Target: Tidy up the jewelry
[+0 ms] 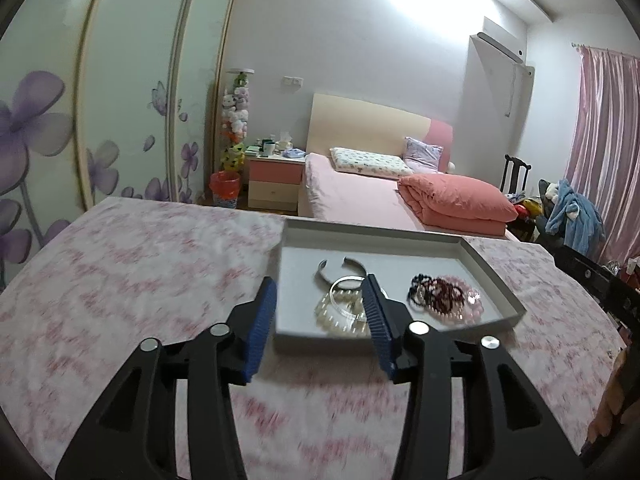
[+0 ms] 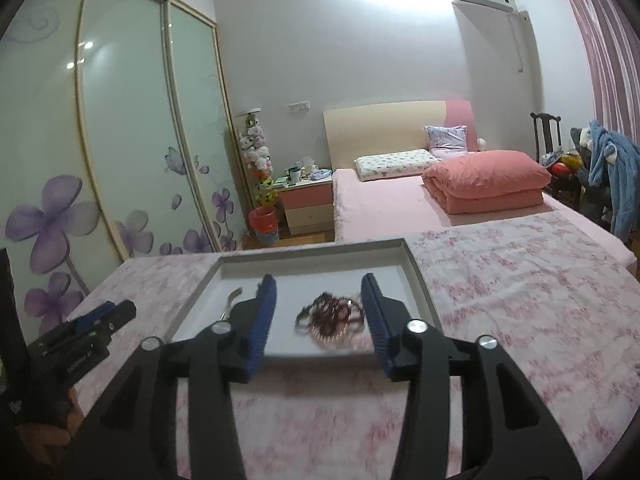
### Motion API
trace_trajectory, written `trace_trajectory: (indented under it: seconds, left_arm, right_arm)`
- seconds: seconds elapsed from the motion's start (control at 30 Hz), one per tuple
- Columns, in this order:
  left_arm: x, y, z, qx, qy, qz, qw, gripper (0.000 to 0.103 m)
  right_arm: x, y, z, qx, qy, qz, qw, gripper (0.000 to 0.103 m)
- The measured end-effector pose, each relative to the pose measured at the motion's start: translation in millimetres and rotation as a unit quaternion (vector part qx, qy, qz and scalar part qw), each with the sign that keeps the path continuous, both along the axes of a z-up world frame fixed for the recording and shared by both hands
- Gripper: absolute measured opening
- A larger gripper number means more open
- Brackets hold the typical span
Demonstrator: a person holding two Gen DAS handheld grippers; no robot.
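A shallow grey tray [image 1: 496,280] lies on the pink-patterned cloth and holds jewelry. Inside it are a silver open bangle [image 1: 340,268], a pearl bracelet [image 1: 340,318], dark bead bracelets [image 1: 436,290] and a pink bead bracelet [image 1: 470,308]. My left gripper [image 1: 320,284] hovers over the tray's near left corner, open, with nothing between its blue pads. In the right wrist view the same tray [image 2: 420,280] shows the dark beads [image 2: 332,308] and the bangle [image 2: 232,300]. My right gripper [image 2: 318,280] stands open and holds nothing at the tray's near edge. The left gripper [image 2: 112,314] appears at the far left.
The cloth-covered table [image 1: 140,272] stretches left and right of the tray. Behind it are a pink bed [image 1: 360,196] with a folded quilt [image 1: 456,200], a nightstand [image 1: 274,180], a flowered wardrobe [image 1: 120,120] and a chair with blue clothing [image 1: 572,216].
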State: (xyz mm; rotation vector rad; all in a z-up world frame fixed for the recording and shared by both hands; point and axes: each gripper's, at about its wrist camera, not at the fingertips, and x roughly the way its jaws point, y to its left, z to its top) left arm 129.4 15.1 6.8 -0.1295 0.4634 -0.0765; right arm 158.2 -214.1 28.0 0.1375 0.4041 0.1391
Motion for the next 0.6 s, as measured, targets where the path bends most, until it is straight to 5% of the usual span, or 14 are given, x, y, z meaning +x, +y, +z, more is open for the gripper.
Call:
trace_trajectory:
  seconds: [0.3,0.47,0.6]
  left_arm:
    - [-61,6,5,0.025,-0.032,0.017,0.999,0.074]
    - [-83,0,7,0.03,-0.051,0.024,0.998,0.091]
    - [-94,-2,7,0.034,-0.056,0.025,0.9975,0.098]
  right_arm:
    - [-57,7,-7,-0.01,-0.002,-0.002,1.0,0.071]
    - [-81,4,-9,-0.002,-0.017,-0.015,1.0,0.094]
    - [-96,4,-9,-0.013,-0.036,-0.016,0.999,0.099]
